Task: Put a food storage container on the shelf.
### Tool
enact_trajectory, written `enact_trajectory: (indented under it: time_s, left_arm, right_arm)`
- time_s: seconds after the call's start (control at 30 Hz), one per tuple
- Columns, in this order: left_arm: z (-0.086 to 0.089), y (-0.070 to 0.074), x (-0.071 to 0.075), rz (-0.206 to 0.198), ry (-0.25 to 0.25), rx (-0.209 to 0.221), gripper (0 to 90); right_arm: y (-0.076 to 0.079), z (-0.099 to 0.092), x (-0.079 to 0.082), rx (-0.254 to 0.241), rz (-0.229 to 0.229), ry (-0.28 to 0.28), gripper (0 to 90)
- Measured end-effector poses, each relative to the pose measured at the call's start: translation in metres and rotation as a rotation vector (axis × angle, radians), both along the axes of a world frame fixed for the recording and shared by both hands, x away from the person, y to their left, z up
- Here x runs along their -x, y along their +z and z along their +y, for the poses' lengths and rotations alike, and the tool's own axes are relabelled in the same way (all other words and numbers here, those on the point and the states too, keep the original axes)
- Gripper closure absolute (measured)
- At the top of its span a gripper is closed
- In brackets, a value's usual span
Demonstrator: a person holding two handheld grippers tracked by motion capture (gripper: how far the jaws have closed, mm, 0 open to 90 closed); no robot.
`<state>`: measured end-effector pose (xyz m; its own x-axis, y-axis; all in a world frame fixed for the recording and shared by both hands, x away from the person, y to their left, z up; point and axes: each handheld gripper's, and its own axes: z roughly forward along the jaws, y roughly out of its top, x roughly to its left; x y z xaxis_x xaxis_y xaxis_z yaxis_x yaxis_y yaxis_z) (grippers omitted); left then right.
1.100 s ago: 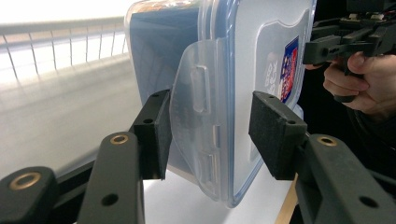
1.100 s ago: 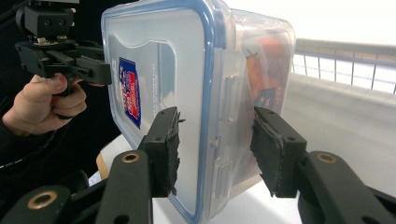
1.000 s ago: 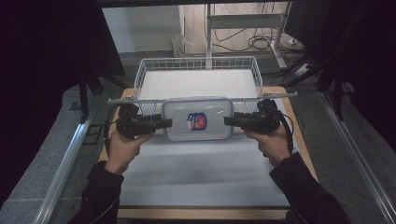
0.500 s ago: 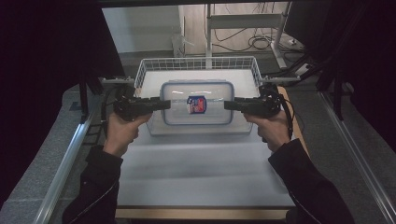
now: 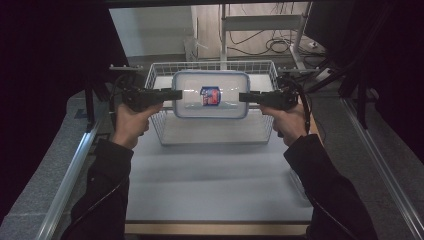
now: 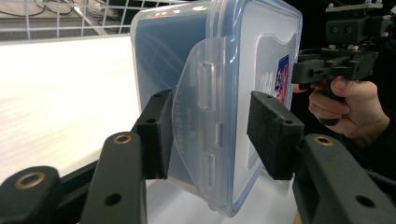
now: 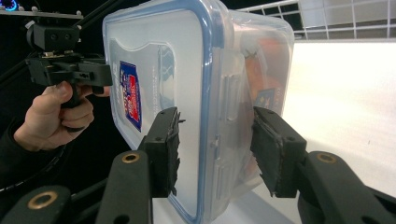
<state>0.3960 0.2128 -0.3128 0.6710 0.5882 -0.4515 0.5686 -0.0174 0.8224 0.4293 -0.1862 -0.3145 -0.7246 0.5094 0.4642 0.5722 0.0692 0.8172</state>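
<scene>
A clear plastic food container (image 5: 225, 104) with a blue-rimmed lid and a red and blue sticker (image 5: 210, 96) hangs in the air over a white wire basket (image 5: 215, 134). My left gripper (image 5: 177, 94) is shut on its left end, the pads (image 6: 156, 135) clamping the side clip of the container (image 6: 187, 60). My right gripper (image 5: 242, 97) is shut on the opposite end, its pads (image 7: 275, 149) on either side of the container (image 7: 187, 70) by its clip. The lid faces the person. Each gripper view shows the other hand's gripper (image 6: 327, 67) (image 7: 65, 70) farther off.
The wire basket stands at the far end of a white table top (image 5: 210, 185). Metal rails (image 5: 70, 170) run along both sides of the table. Cables (image 5: 280, 47) and a stand's legs lie on the floor beyond the basket. Dark areas flank the table.
Both grippers have carried the container up and away from the person, from just in front of the basket to above it. The grip looks unchanged.
</scene>
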Motion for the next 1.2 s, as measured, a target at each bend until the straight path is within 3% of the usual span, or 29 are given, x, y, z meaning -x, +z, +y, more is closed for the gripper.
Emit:
enact_trajectory:
  time_s: [0.6, 0.9, 1.07, 1.2]
  left_arm:
    - [0.003, 0.0, -0.034, 0.026, 0.014, 0.046, 52.0]
    - [0.003, -0.008, -0.042, 0.052, 0.029, 0.047, 51.7]
    - [0.004, -0.012, -0.042, 0.036, 0.031, 0.066, 51.5]
    - [0.002, -0.011, -0.041, 0.008, 0.048, 0.034, 49.0]
  right_arm:
    - [0.017, 0.005, -0.033, 0.006, 0.009, -0.038, 52.5]
    - [0.007, 0.005, -0.046, 0.002, 0.058, -0.042, 52.2]
    - [0.006, 0.004, -0.047, -0.014, 0.054, -0.039, 52.5]
    - [0.007, 0.007, -0.047, 0.003, 0.041, -0.041, 51.9]
